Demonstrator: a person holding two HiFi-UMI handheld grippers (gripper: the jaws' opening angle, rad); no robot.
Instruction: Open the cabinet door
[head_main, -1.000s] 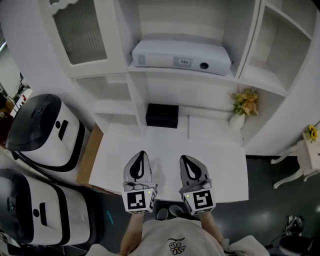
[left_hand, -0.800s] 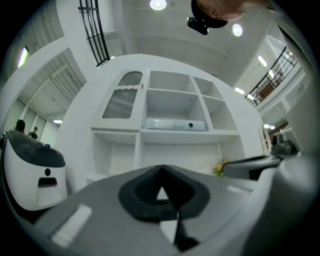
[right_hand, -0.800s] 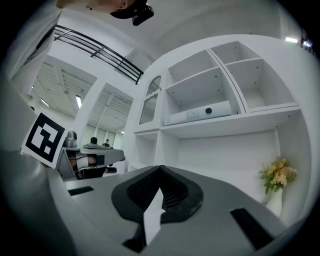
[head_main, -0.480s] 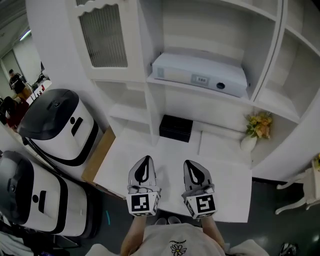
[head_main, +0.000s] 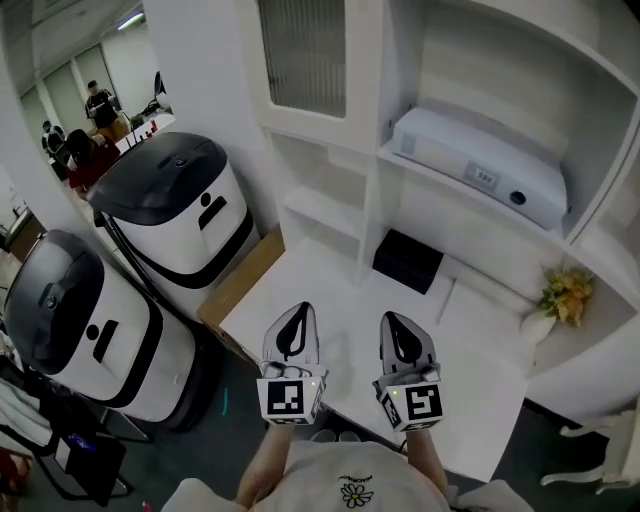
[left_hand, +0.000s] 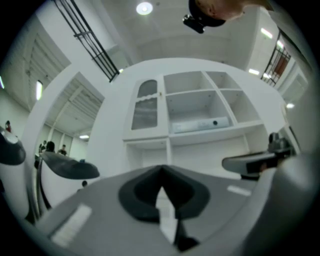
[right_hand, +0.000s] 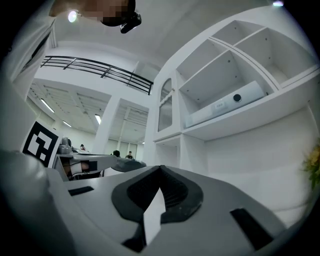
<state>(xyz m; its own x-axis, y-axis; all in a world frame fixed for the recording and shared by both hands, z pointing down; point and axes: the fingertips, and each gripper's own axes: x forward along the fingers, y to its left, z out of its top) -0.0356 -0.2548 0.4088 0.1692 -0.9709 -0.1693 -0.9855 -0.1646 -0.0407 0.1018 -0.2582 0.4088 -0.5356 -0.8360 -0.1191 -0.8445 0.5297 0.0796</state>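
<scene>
Frosted glass in a white frame makes up the cabinet door (head_main: 305, 50). It sits at the upper left of the white shelf unit, above an open cubby and left of the shelf carrying a long white device (head_main: 478, 165). From all three views the door looks flush with its frame, so I judge it shut and the task not yet begun. Its handle is too small to make out for certain.

Below the device's shelf a black box (head_main: 407, 260) lies at the back of the worktop (head_main: 335, 290). A vase of yellow flowers (head_main: 560, 300) stands further right.

The left tongs (head_main: 297, 315) and the right tongs (head_main: 392, 322) hover side by side low over the worktop's near part, well apart from the door. Each gripper view shows its tips pressed together with nothing between them.

The whole job is left, as I read it: raise one pair towards the door's edge, spread it, find the handle or edge, pinch it and swing the door out.

Two white machines with dark lids (head_main: 180, 200) stand on the floor to the left, beside the unit.
</scene>
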